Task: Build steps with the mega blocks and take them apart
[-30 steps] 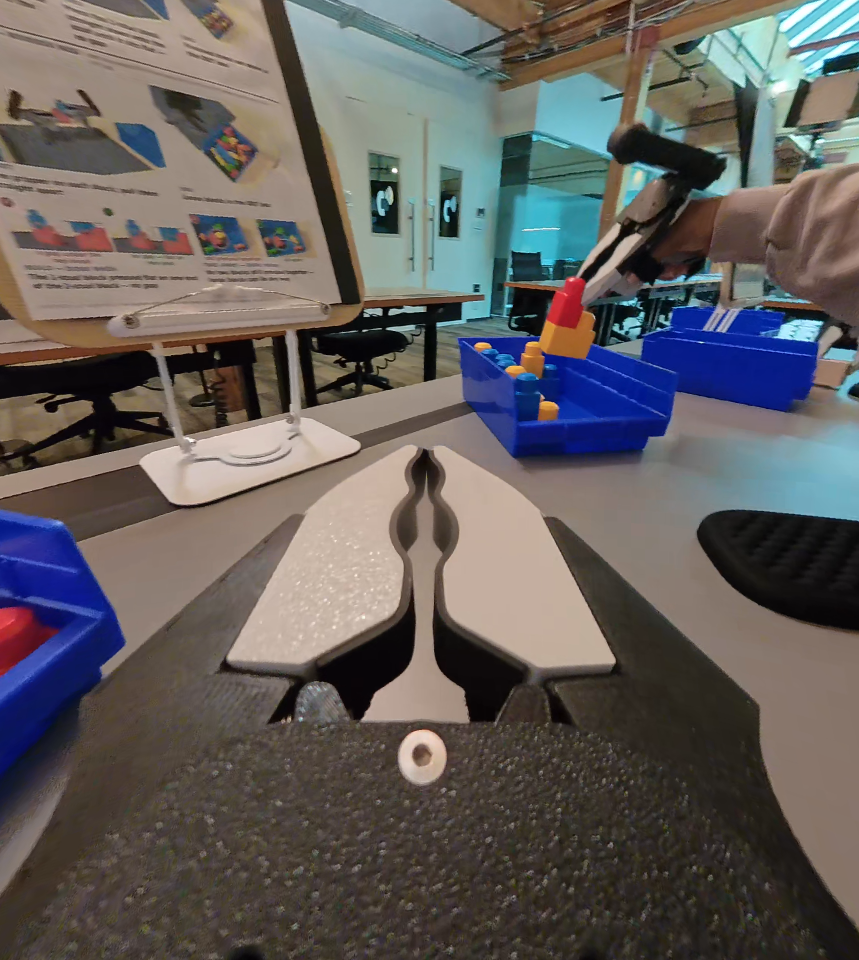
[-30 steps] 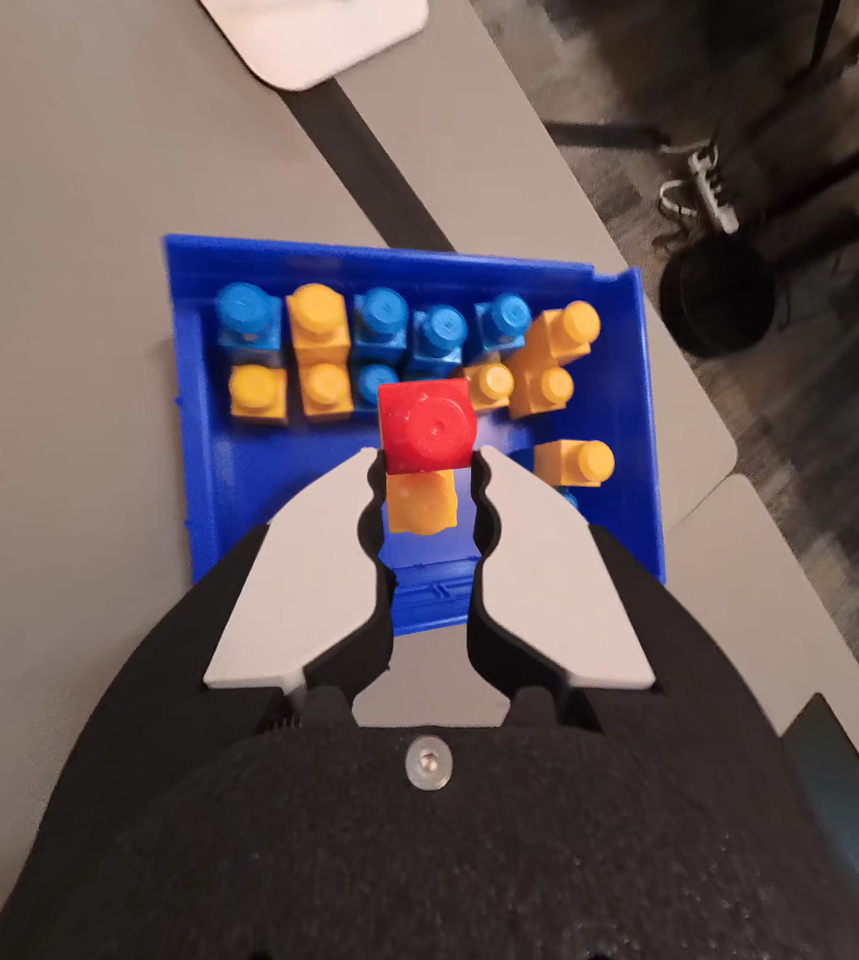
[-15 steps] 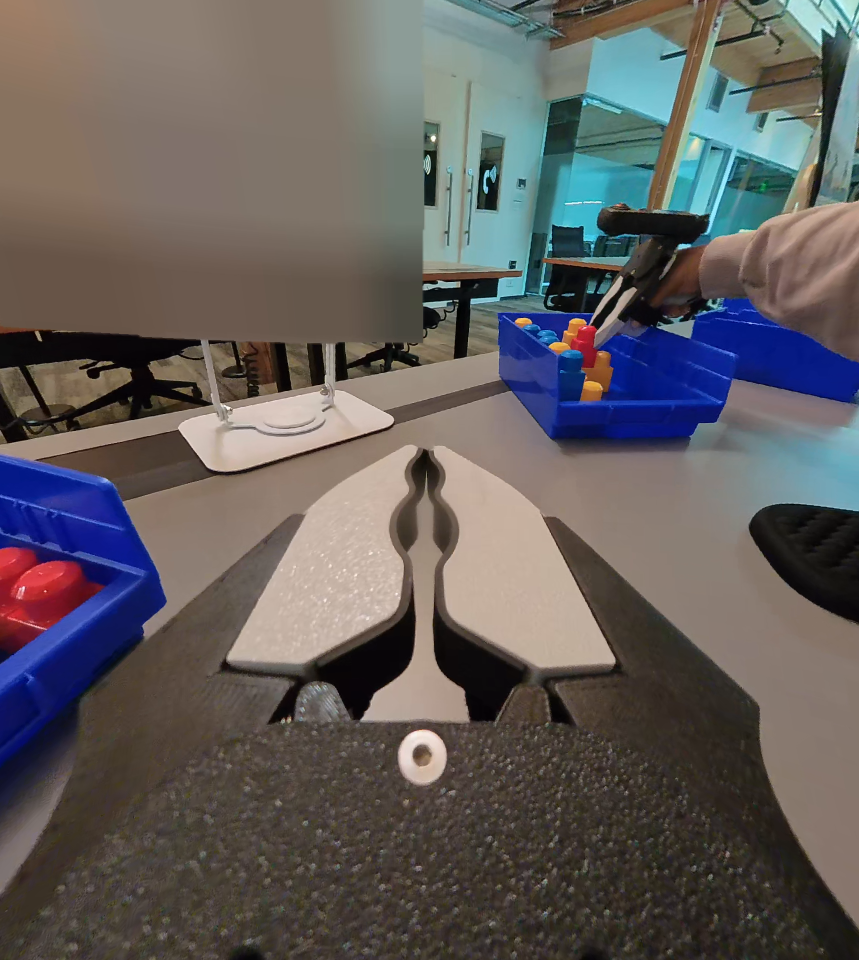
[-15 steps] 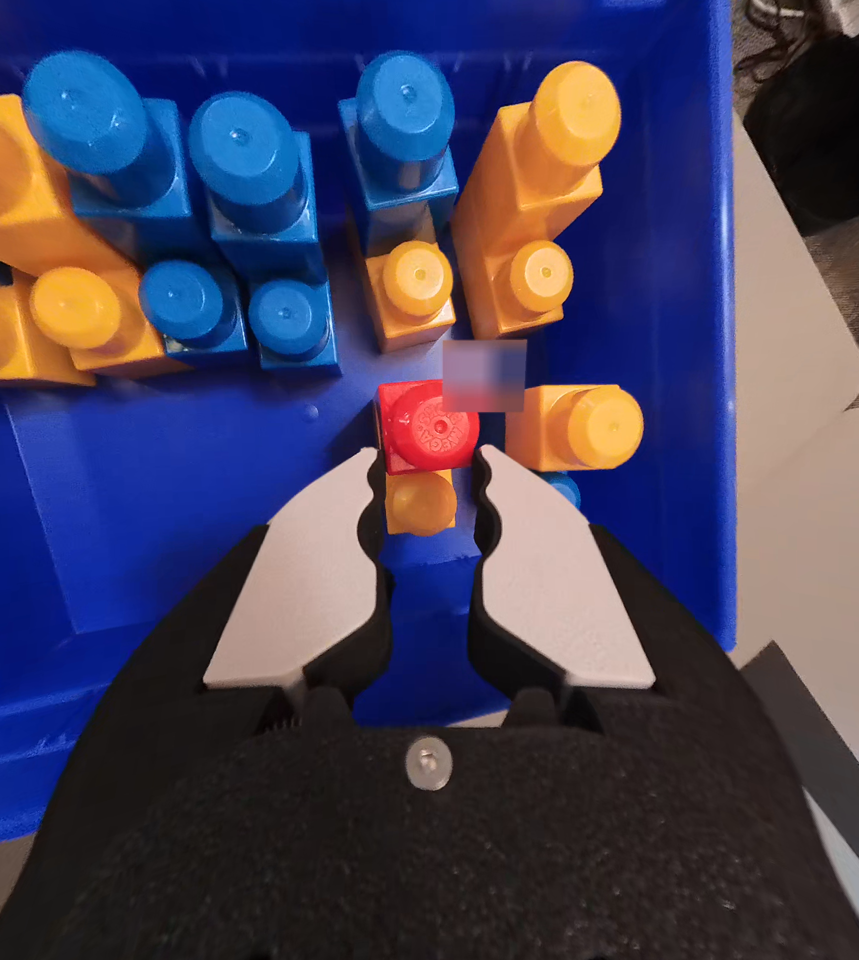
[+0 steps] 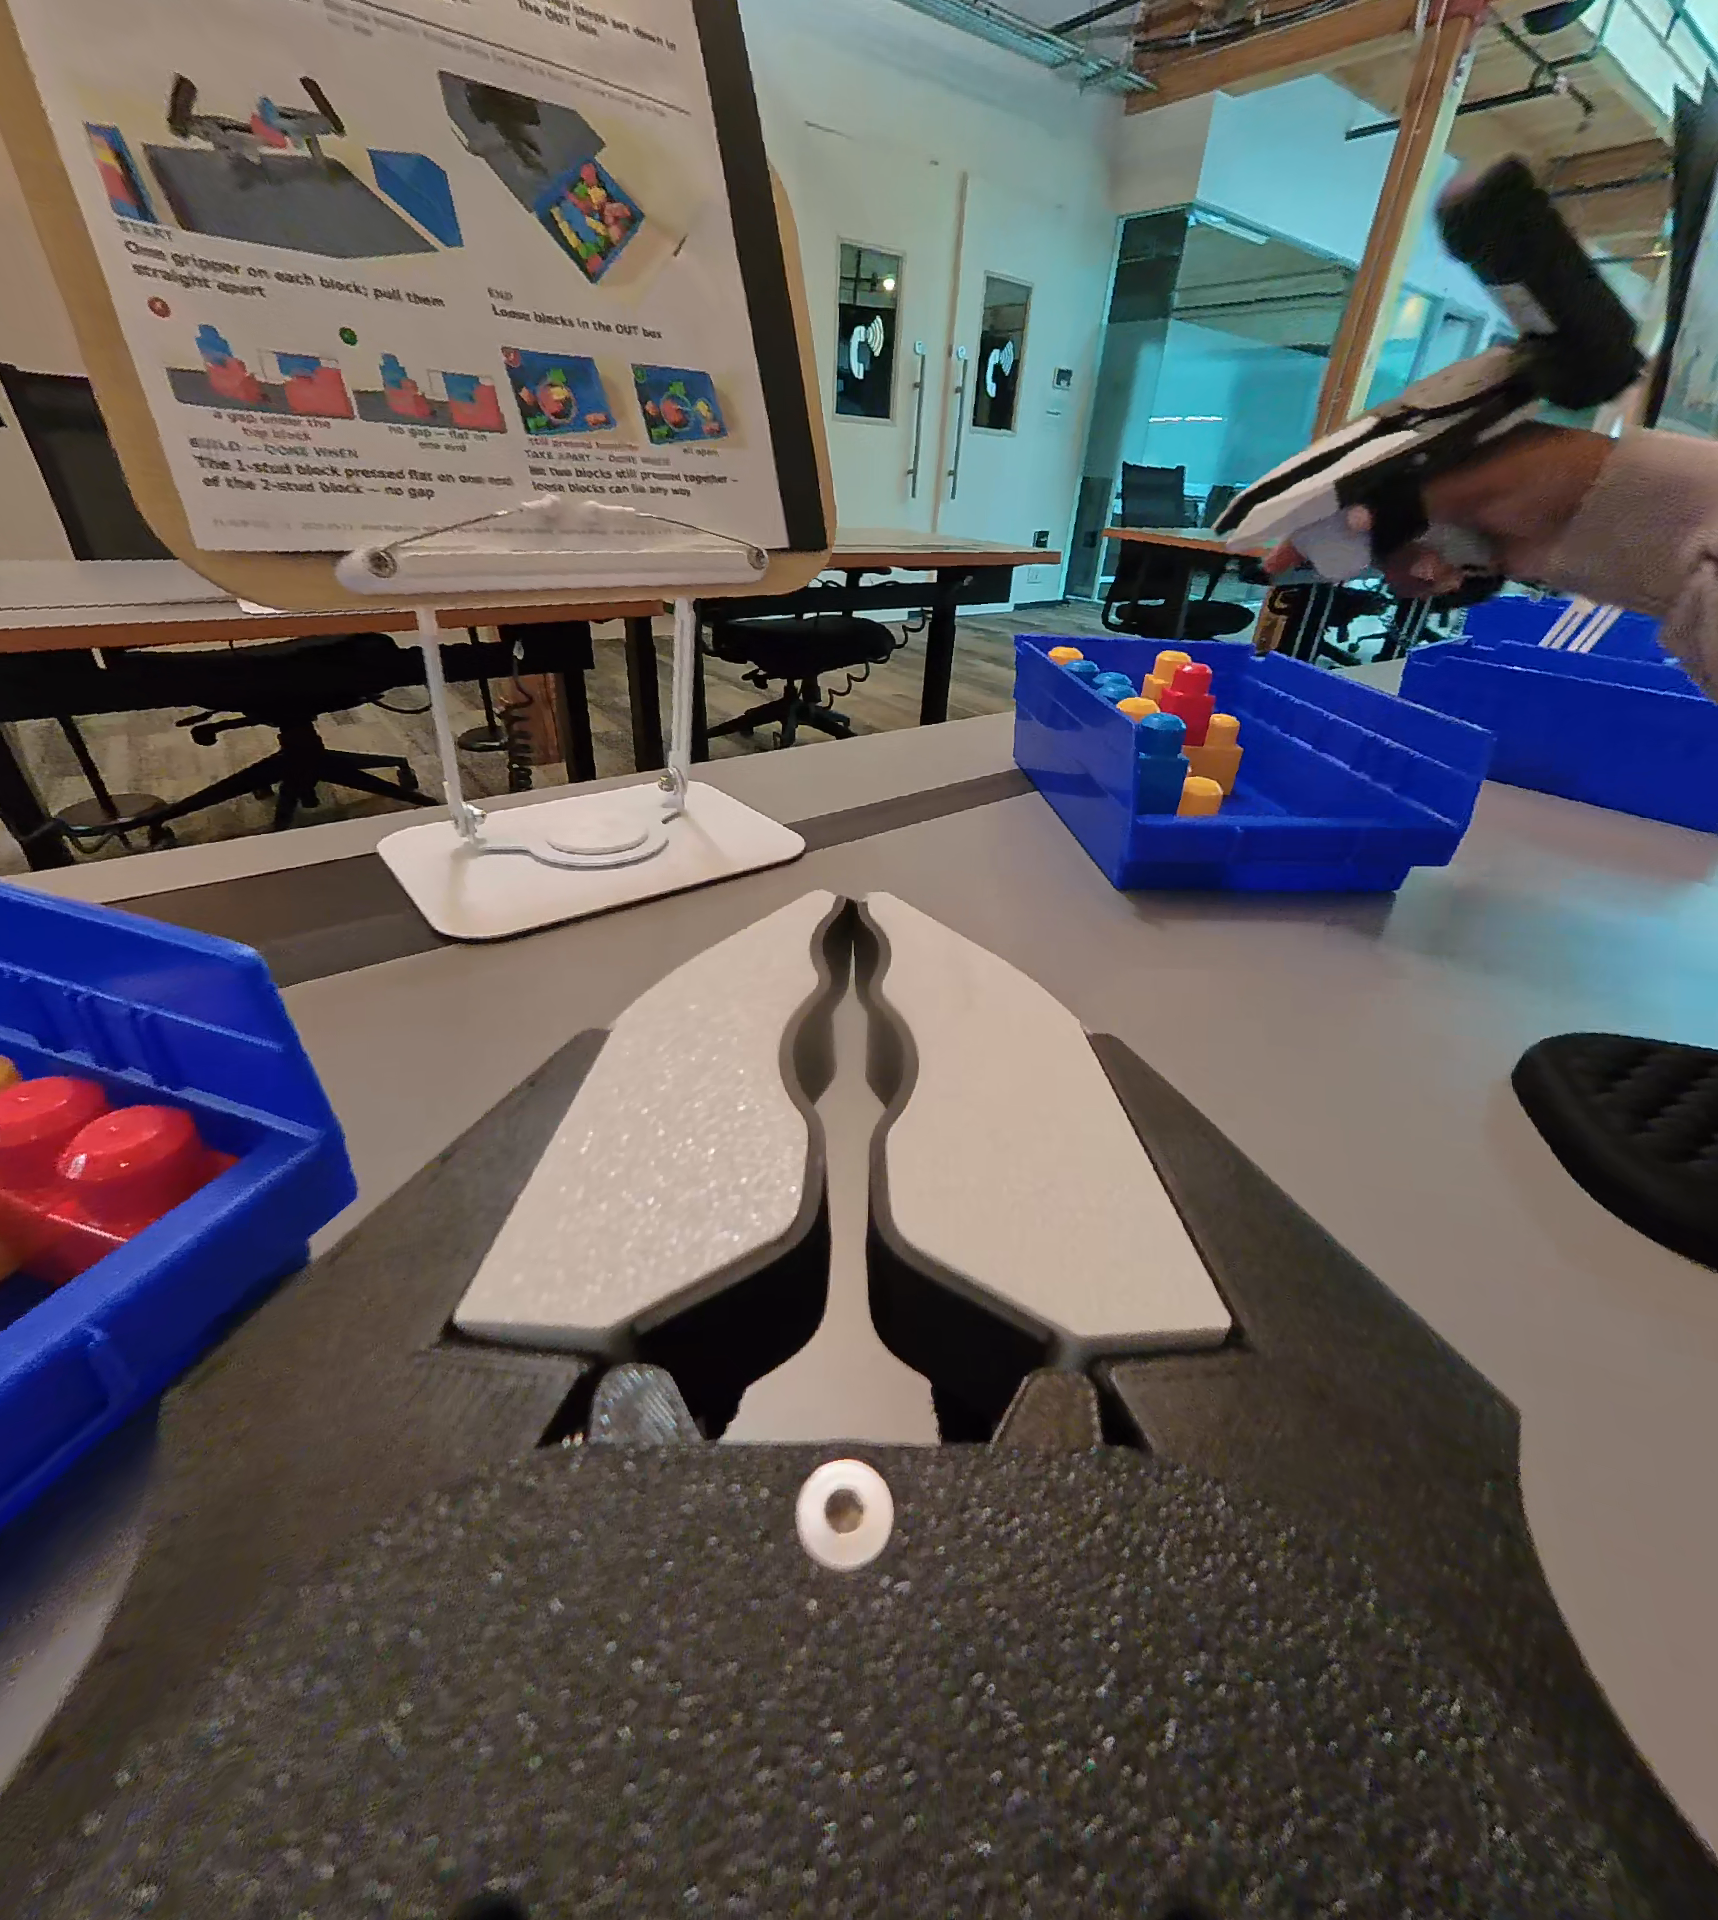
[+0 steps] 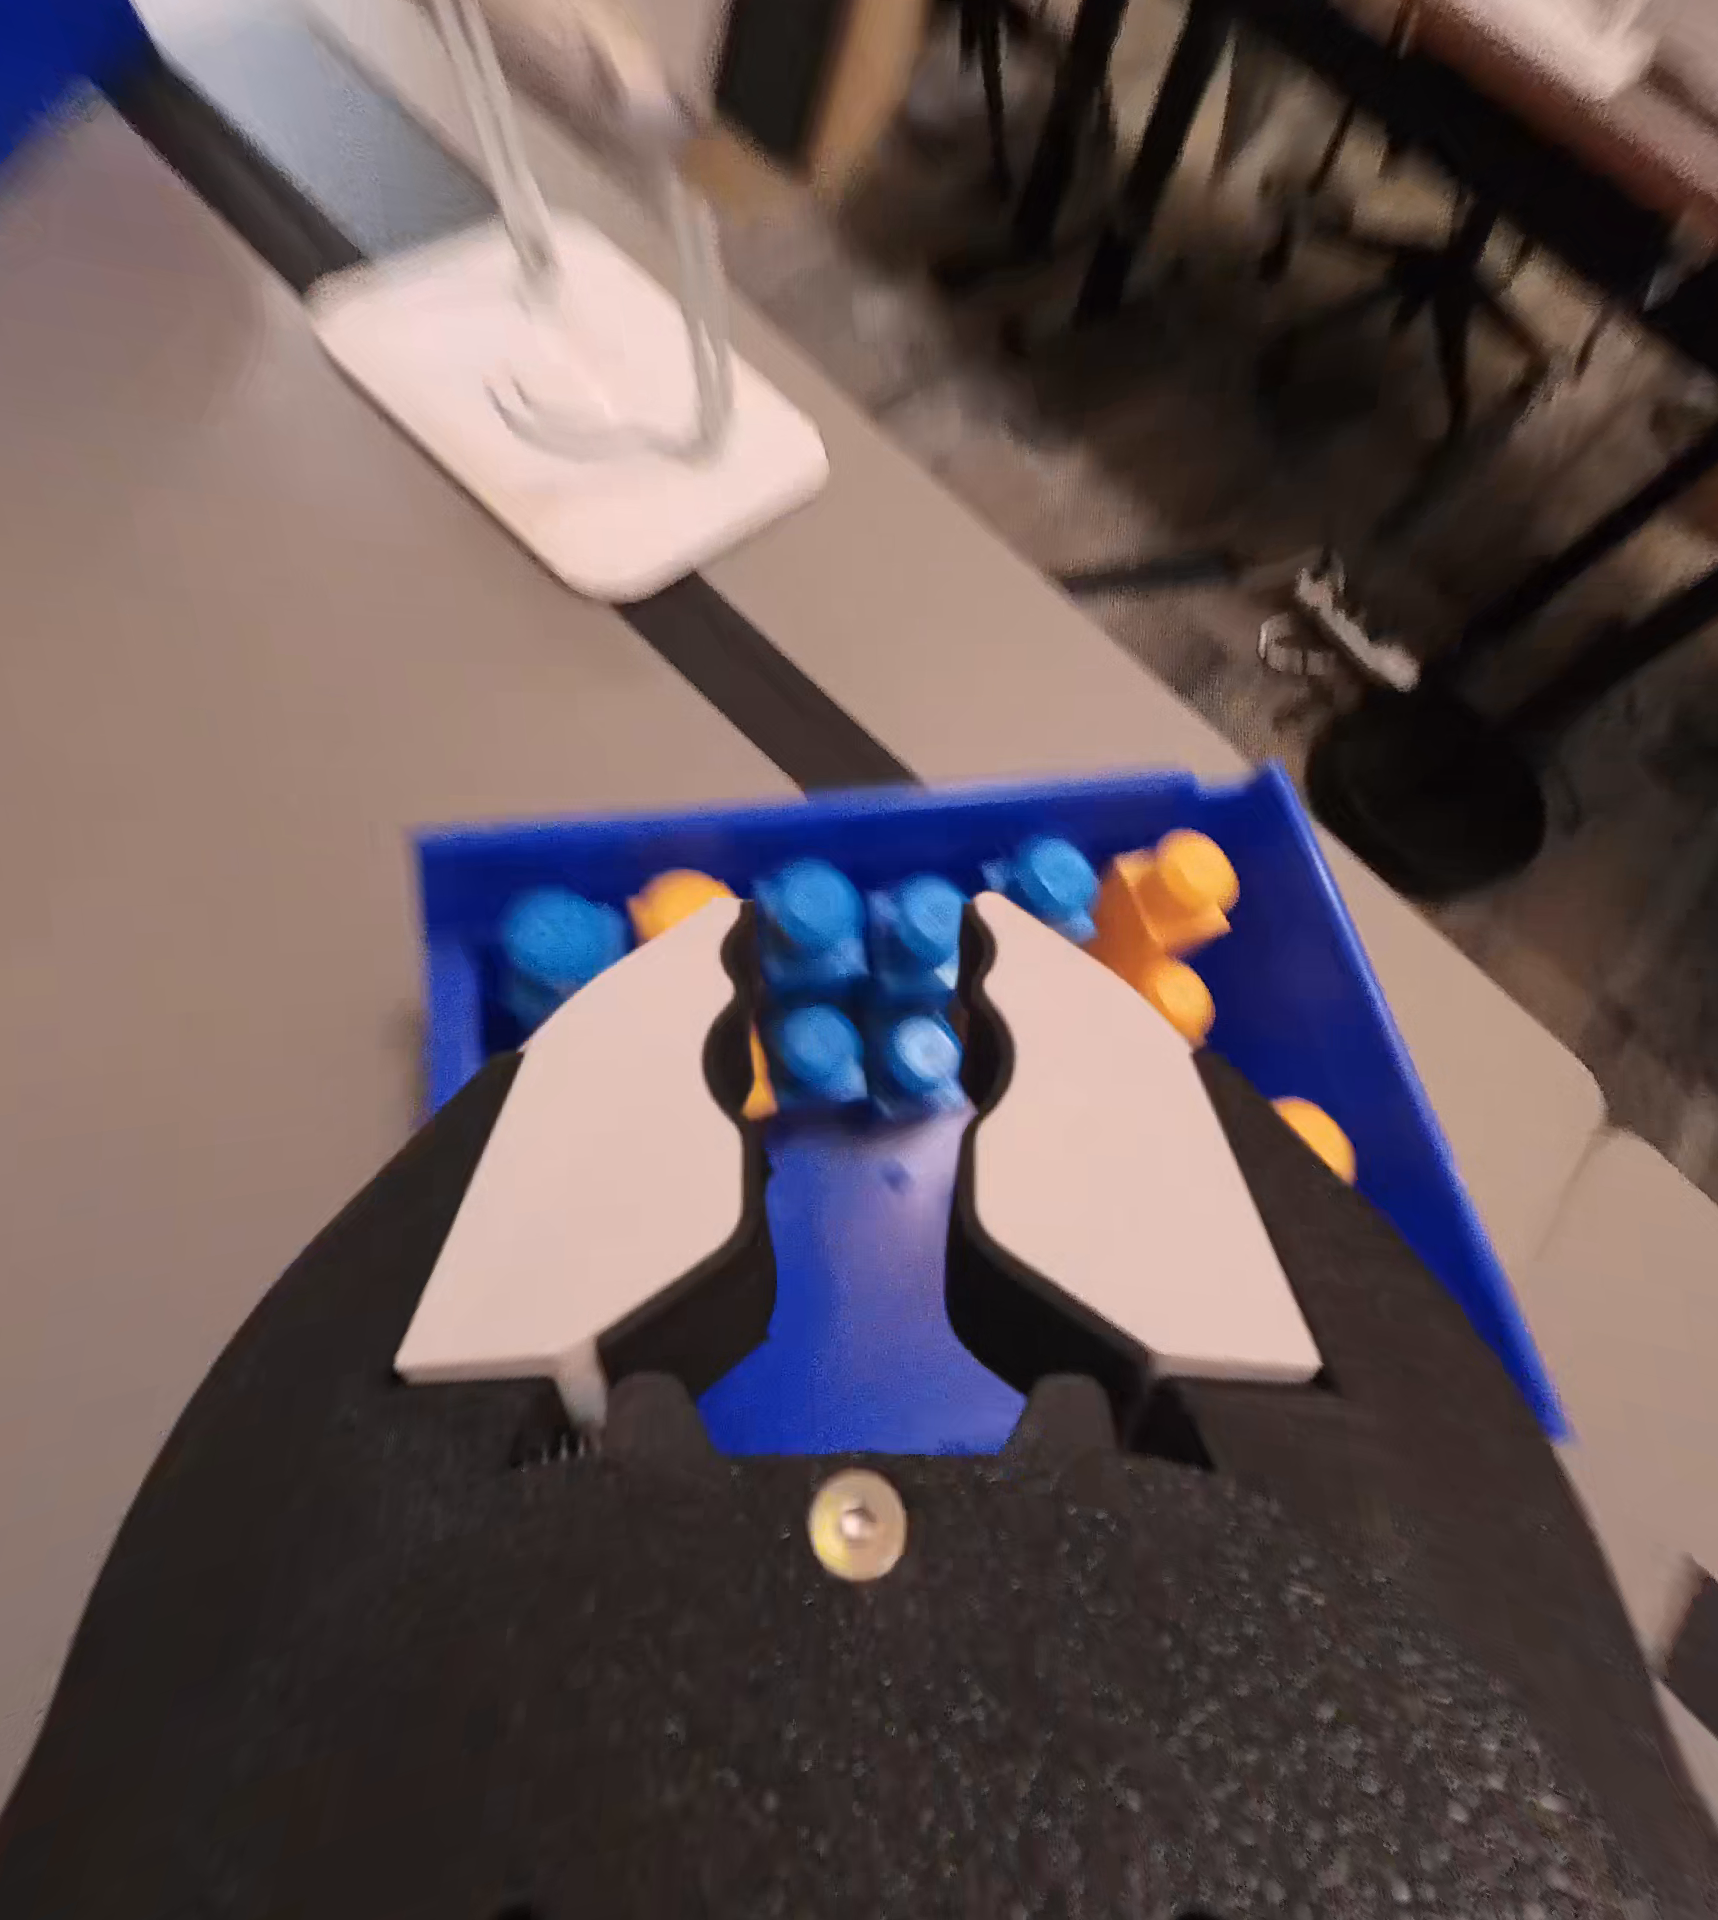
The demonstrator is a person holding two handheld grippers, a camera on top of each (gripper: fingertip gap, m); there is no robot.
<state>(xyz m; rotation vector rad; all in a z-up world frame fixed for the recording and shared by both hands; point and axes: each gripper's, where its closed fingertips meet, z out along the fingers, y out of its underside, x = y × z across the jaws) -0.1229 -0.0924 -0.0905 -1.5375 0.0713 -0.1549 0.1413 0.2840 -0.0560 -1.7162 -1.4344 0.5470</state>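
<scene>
Right hand-held gripper [image 6: 860, 914] hangs parted, empty, above blue bin [image 6: 1354, 997].

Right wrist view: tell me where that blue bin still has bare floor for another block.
The blue bin has bare floor in its near half, seen between the right gripper's open fingers. The far wall is crowded with blue blocks and orange blocks.

Left hand-held gripper [image 5: 850, 920] rests low, fingers together; right hand-held gripper [image 6: 860, 914] hovers, fingers spread, empty.
</scene>
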